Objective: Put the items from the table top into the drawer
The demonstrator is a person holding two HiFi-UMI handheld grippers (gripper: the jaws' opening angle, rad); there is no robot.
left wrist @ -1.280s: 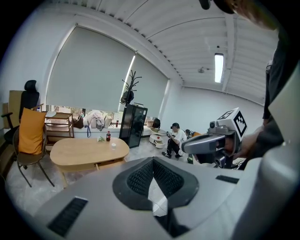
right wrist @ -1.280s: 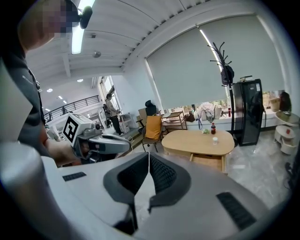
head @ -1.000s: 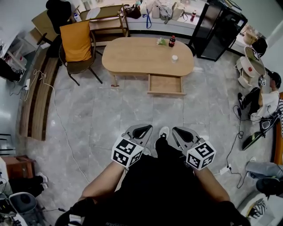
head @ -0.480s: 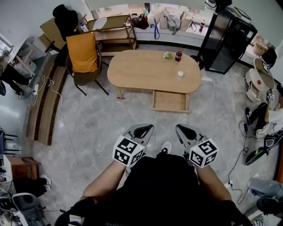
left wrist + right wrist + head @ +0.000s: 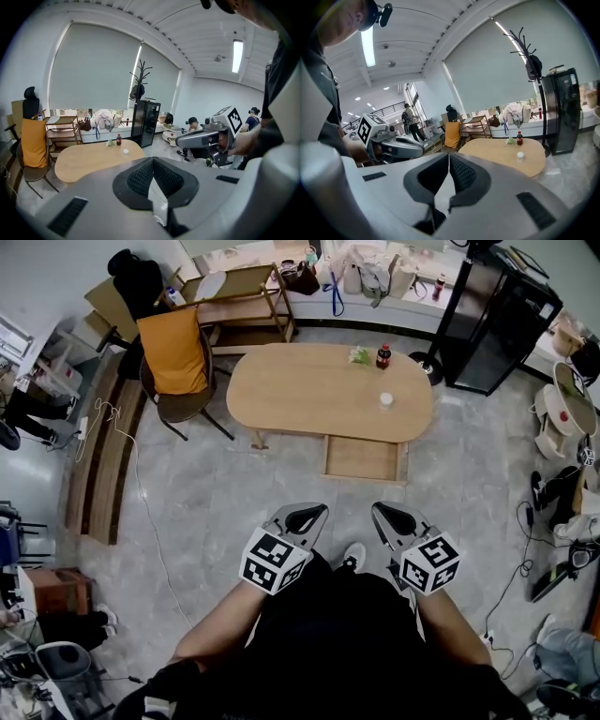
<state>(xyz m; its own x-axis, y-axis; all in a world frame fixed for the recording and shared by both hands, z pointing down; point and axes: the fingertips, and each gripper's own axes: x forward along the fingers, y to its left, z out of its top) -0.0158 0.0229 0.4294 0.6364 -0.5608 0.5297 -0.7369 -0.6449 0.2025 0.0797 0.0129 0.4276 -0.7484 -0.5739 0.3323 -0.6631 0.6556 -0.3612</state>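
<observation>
An oval wooden table stands ahead on the grey floor, with its drawer pulled open toward me. On its far right part are a cola bottle, a small green item and a white cup. My left gripper and right gripper are held side by side in front of my body, well short of the table. Both are shut and hold nothing. The left gripper view shows the table and bottle far off; the right gripper view shows the bottle and cup.
A chair with an orange cushion stands at the table's left end, and a wooden shelf cart behind it. A black cabinet is at the back right. A cable runs over the floor at left beside a wooden bench.
The table and open drawer have come closer and lower in the head view as the person walks toward them. Both grippers keep the same shut pose in front of the body.
</observation>
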